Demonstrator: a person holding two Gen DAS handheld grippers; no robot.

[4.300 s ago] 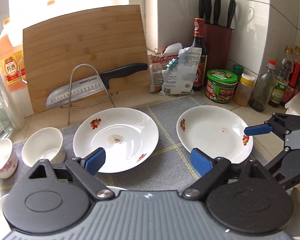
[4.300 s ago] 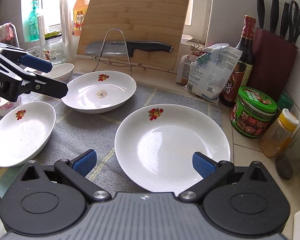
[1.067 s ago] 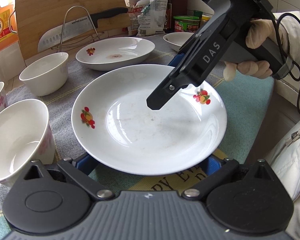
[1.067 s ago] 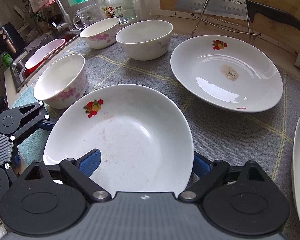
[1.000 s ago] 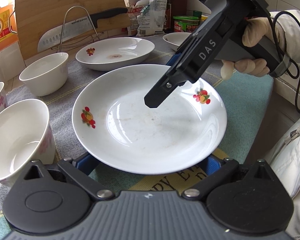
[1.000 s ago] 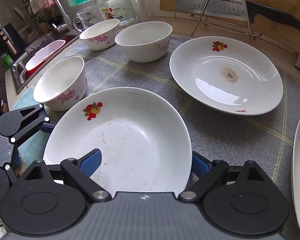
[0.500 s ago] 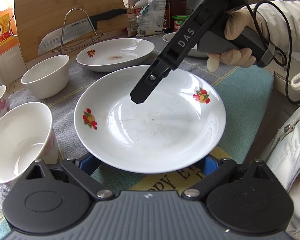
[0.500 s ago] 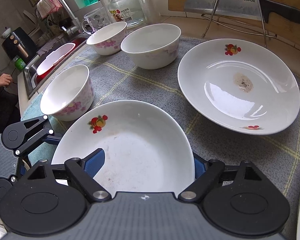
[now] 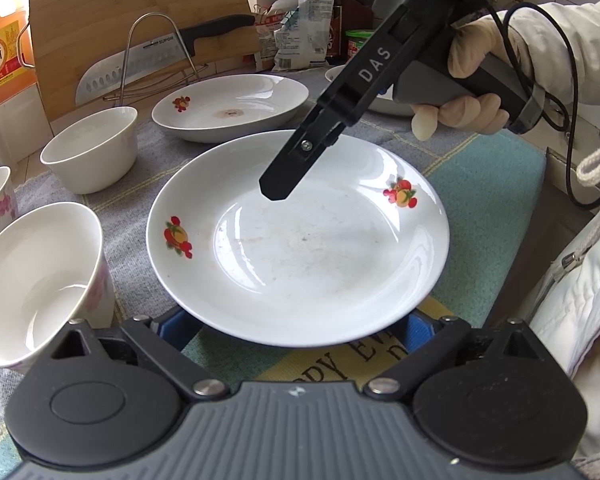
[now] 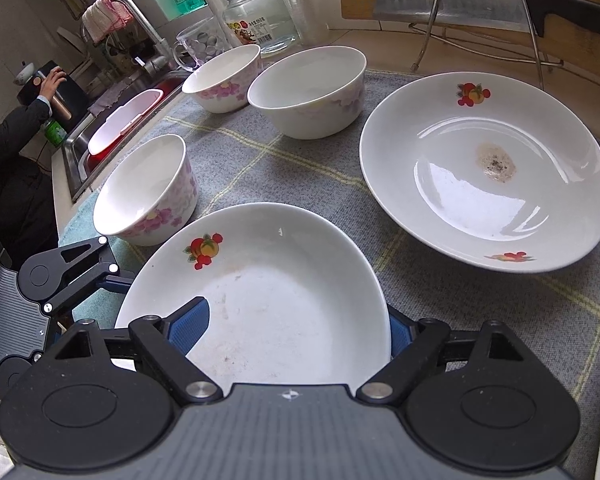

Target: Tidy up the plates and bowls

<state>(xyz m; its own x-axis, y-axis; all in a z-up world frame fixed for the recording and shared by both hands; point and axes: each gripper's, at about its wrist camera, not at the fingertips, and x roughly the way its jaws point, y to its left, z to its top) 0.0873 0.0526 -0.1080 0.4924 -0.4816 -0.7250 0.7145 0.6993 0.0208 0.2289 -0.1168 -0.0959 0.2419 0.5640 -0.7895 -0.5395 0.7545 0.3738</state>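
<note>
A white plate with fruit motifs lies on the grey mat right in front of my left gripper. That gripper is open, its blue pads tucked under the plate's near rim. My right gripper is open and straddles the opposite rim: one pad hangs over the plate's inside, the other sits outside the rim. In the left wrist view one of its black fingers hovers above the plate. A second, stained plate and three bowls stand on the mat.
A cleaver on a wire stand leans on a cutting board at the back. Bottles and packets line the wall. A sink lies beyond the bowls, with another person's arm past it. A gloved hand holds the right gripper.
The right gripper has slid farther over the plate, toward the left gripper, and tipped a little. Its jaws have narrowed slightly. The left gripper and the plate have stayed in place.
</note>
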